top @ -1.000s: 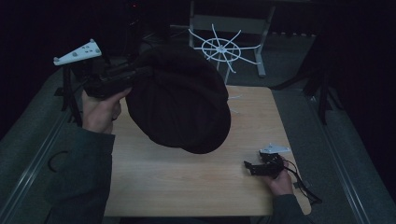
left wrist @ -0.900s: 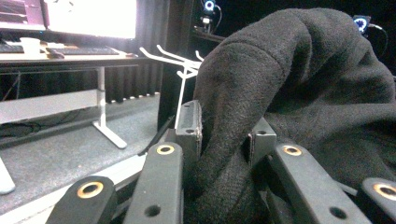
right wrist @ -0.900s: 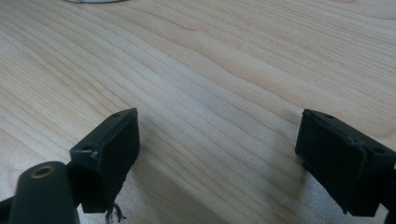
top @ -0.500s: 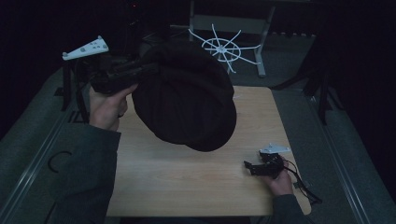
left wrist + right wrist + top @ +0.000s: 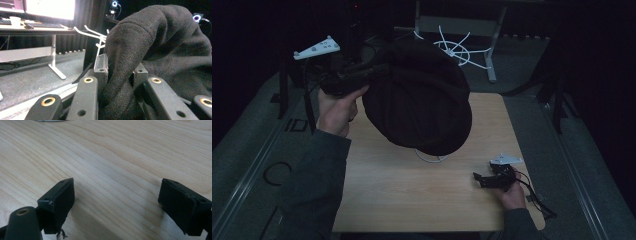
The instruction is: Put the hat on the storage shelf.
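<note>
1. The left gripper (image 5: pixel 362 80) is raised above the far left corner of the table (image 5: pixel 382 185), and its jaws are closed on a thick fold of a black fleece garment (image 5: pixel 422 105). In the left gripper view the soft cloth (image 5: pixel 150 50) is pinched between the two pads, so the grip looks deep and firm.
2. The garment hangs from this one point as a heavy, rounded bundle over the middle of the table. Probably it is held high so that its weight pulls it downward and free of the wood.
3. Under the bundle a piece of white cord (image 5: pixel 430 158) lies on the table – I cannot tell what it belongs to.
4. The right gripper (image 5: pixel 487 178) rests low near the front right corner, well apart from the garment. Its jaws stand wide with nothing between them, only bare wood (image 5: pixel 120 165) – I judge it is waiting, ready to take a second edge of the cloth.
</note>
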